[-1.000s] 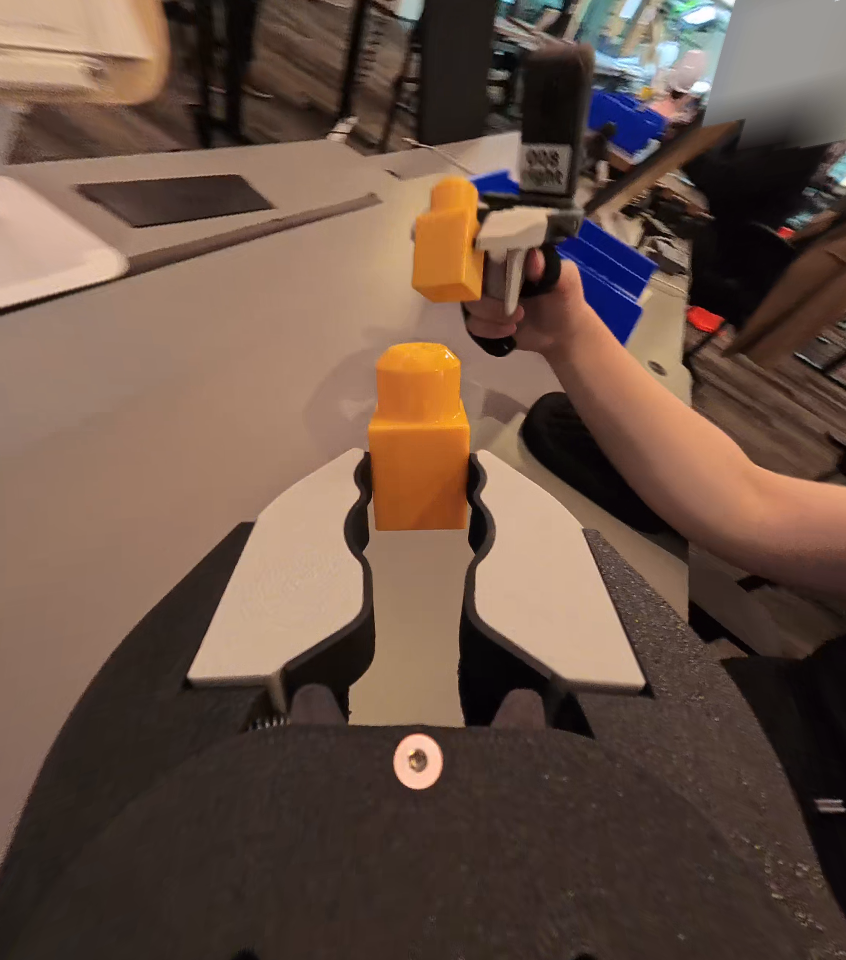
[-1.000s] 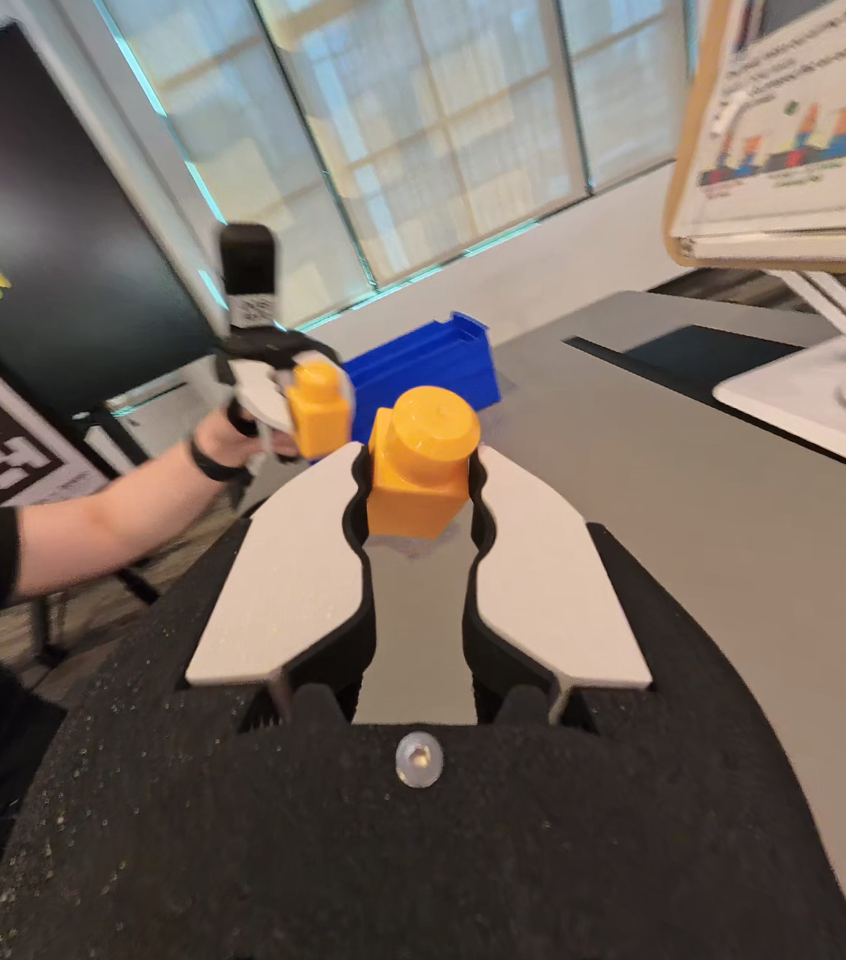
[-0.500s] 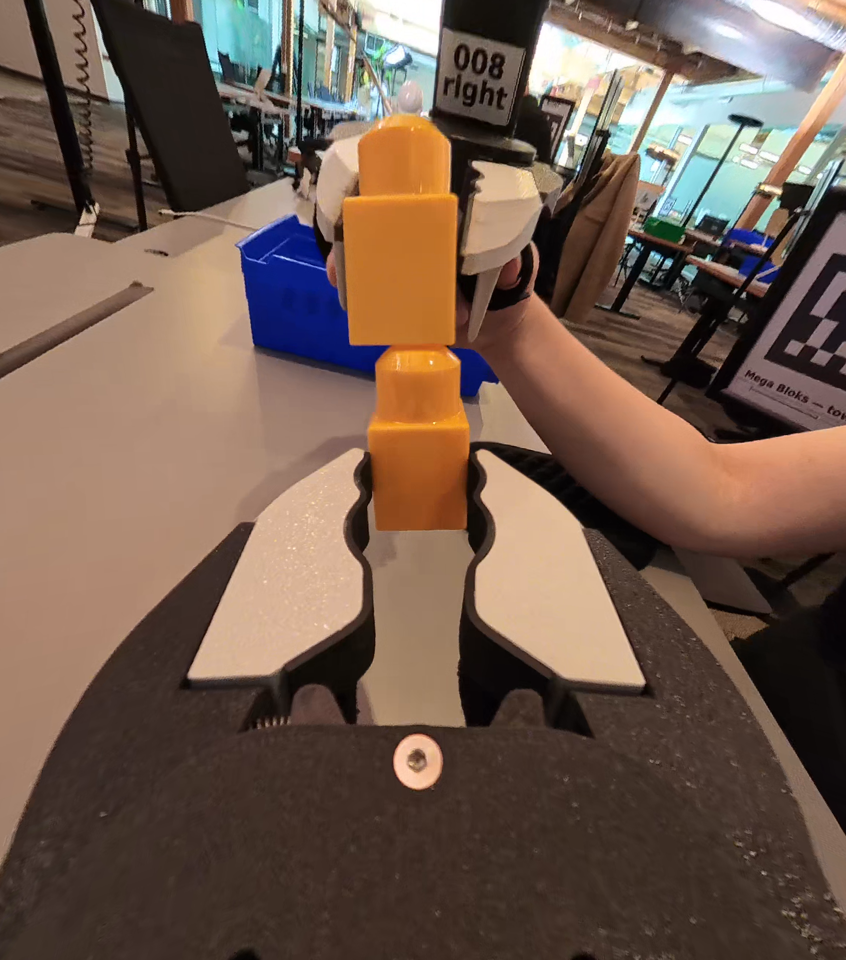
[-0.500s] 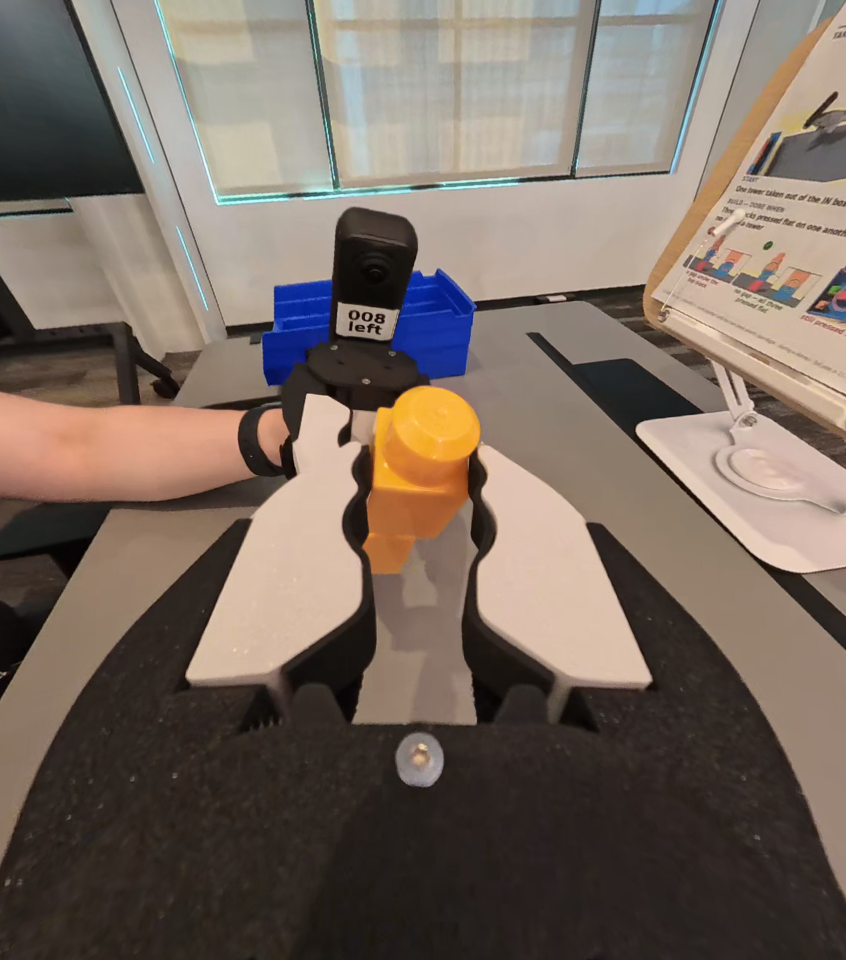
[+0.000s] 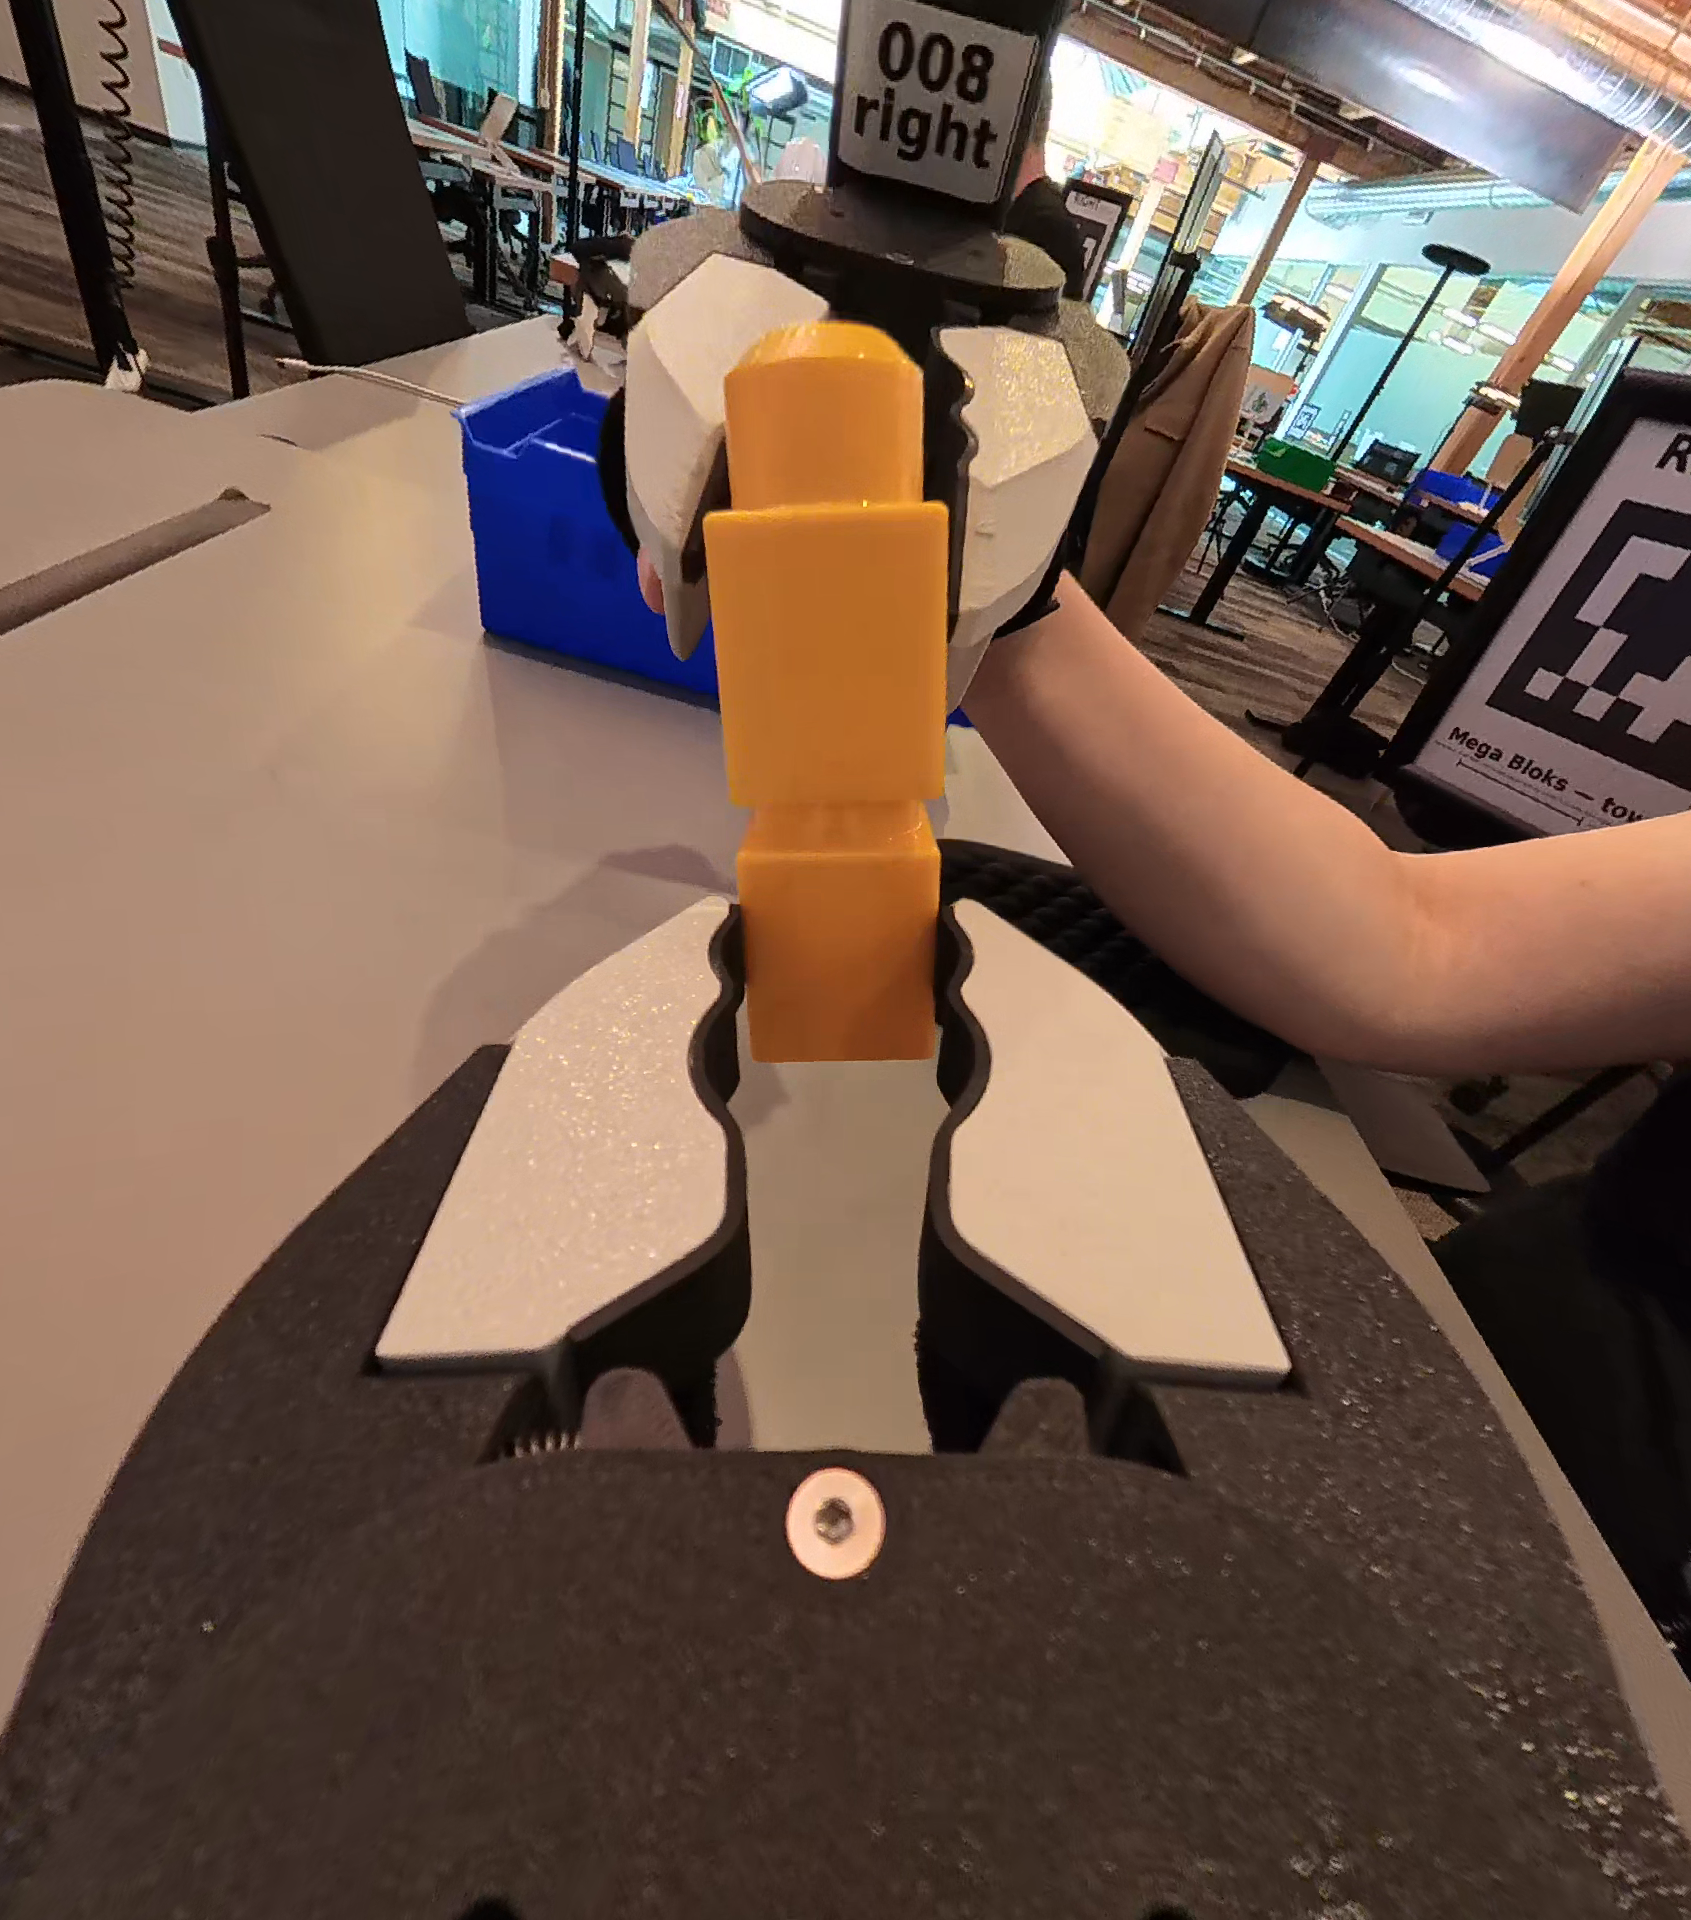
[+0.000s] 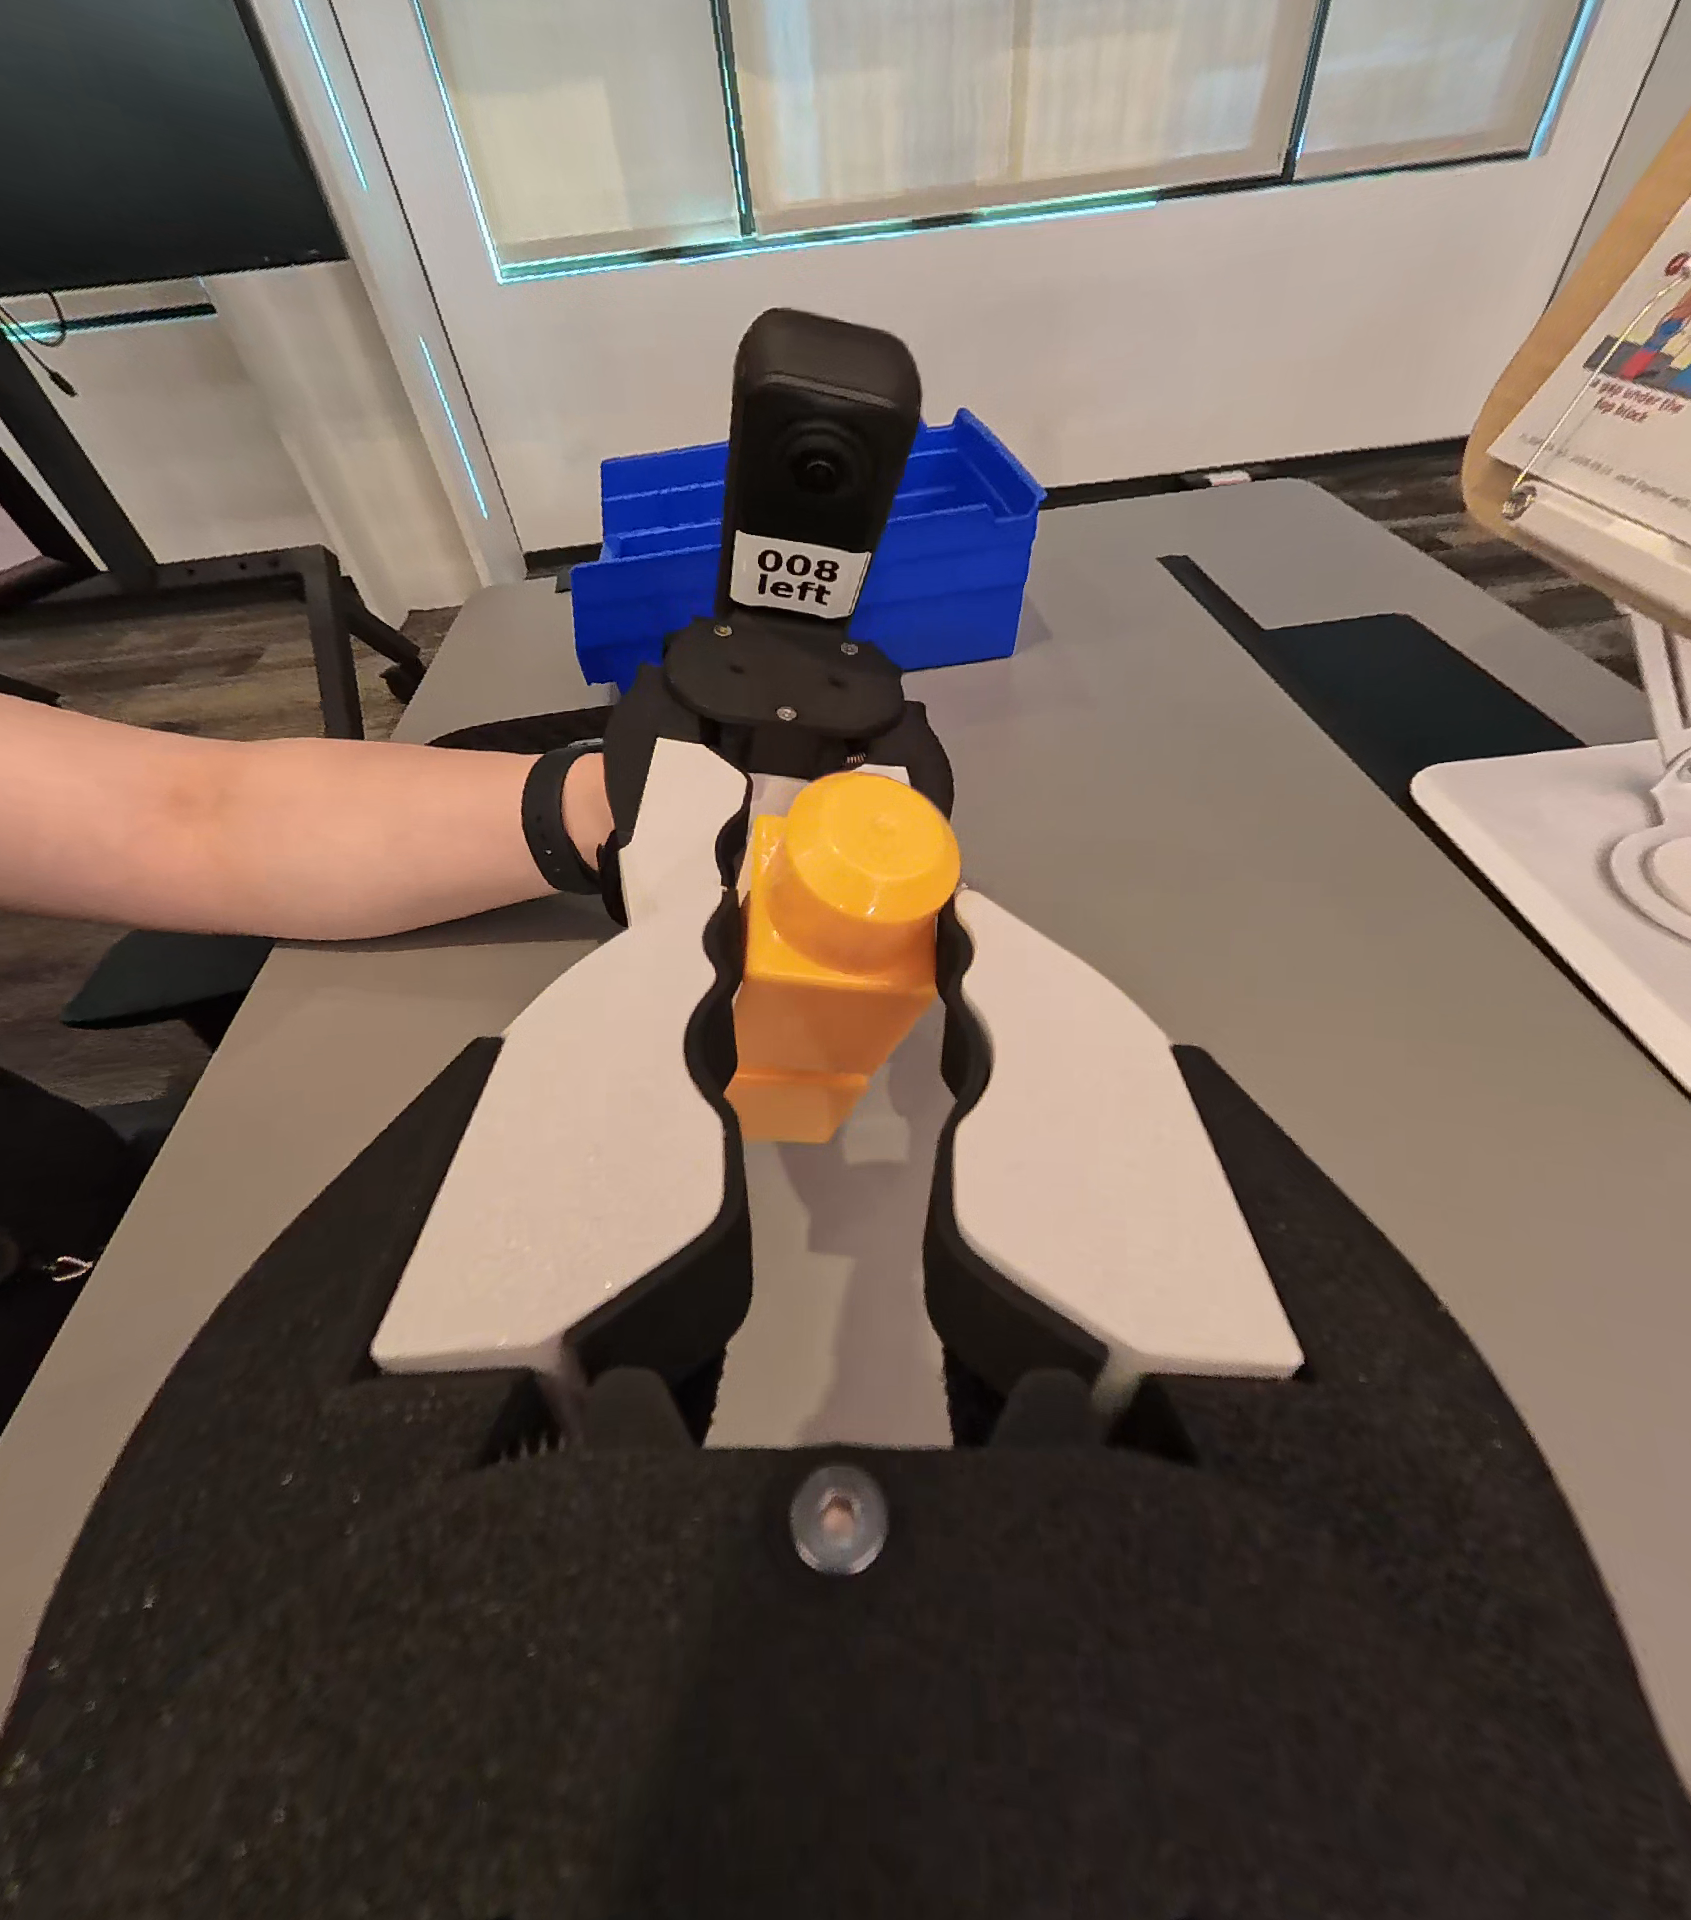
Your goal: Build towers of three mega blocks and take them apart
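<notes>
My left gripper [image 5: 836,966] is shut on a lower orange block [image 5: 836,945] and holds it upright above the grey table [image 5: 197,831]. My right gripper [image 6: 836,971] is shut on an upper orange block [image 6: 836,966]. In the left wrist view the upper orange block [image 5: 830,644] sits on top of the lower one, its base down over the lower stud. The right gripper [image 5: 856,499] faces me there. In the right wrist view the lower block [image 6: 799,1107] shows under the upper one, with the left gripper [image 6: 768,831] behind it.
A blue bin [image 5: 560,540] stands on the table behind the blocks; it also shows in the right wrist view [image 6: 955,551]. A white stand with an instruction board [image 6: 1651,810] is at the right. A marker sign [image 5: 1651,623] stands off the table edge.
The two grippers came together from apart. The upper orange block has moved down onto the lower block's stud, closing the gap between them.
</notes>
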A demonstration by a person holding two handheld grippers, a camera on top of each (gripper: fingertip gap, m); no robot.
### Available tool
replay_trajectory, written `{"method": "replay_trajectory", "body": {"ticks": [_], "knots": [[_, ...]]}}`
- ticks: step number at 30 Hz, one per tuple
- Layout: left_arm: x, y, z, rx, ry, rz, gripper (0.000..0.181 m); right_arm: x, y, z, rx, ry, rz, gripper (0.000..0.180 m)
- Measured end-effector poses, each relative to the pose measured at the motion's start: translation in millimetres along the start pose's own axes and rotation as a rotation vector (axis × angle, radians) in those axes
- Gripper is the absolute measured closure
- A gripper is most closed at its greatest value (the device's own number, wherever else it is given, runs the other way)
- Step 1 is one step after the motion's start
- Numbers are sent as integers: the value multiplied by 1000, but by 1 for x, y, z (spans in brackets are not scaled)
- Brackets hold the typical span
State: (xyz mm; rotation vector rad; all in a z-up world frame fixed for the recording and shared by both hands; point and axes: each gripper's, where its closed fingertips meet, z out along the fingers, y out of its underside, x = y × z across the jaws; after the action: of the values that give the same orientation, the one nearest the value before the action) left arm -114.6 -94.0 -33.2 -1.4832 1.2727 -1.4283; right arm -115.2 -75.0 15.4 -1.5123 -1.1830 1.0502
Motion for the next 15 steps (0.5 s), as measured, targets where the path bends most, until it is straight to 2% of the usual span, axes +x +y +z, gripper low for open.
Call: {"method": "replay_trajectory", "body": {"ticks": [7,15], "knots": [[0,4,-5,13,-2,-54,146,0,8,6,-33,-1,24,144],[-3,-5,-8,68,-28,-96,146,6,2,6,38,2,59,144]]}}
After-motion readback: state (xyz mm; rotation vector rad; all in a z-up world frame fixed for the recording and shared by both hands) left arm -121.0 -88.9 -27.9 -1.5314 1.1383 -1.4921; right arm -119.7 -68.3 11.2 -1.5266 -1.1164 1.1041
